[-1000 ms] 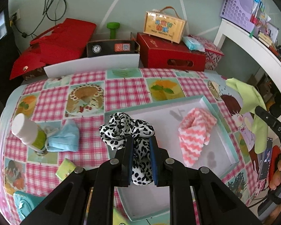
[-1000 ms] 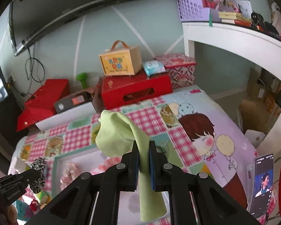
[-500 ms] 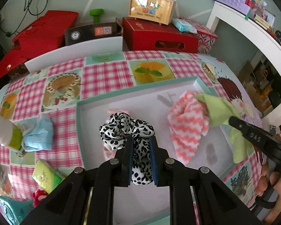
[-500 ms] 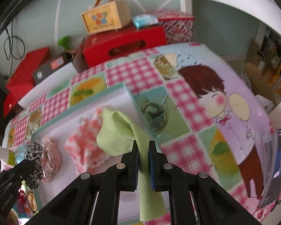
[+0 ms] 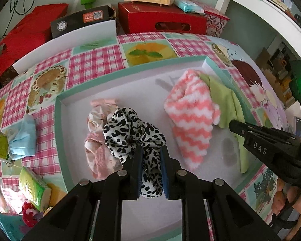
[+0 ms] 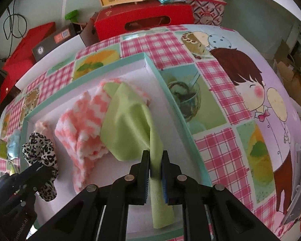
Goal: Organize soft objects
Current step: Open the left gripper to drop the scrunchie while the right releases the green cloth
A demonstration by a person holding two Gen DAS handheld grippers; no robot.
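Lowering two soft things into the tray (image 5: 59, 108) at frame centre: left hand-held gripper (image 5: 151, 161) clenched on a spotted scrunchie (image 5: 130, 132) above a pink scrunchie (image 5: 96, 140); right hand-held gripper (image 6: 156, 168) just starting to open, green cloth (image 6: 128, 128) between its pads, draped over the striped towel (image 6: 80, 128). Next, likely: opening fully, lifting clear without dragging fabric.

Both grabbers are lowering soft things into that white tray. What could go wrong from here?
The green cloth already drapes over the pink striped towel, so letting go may leave a messy heap. The right gripper is opening while the cloth hangs between its pads; it might snag. The spotted scrunchie could land on the pink one.
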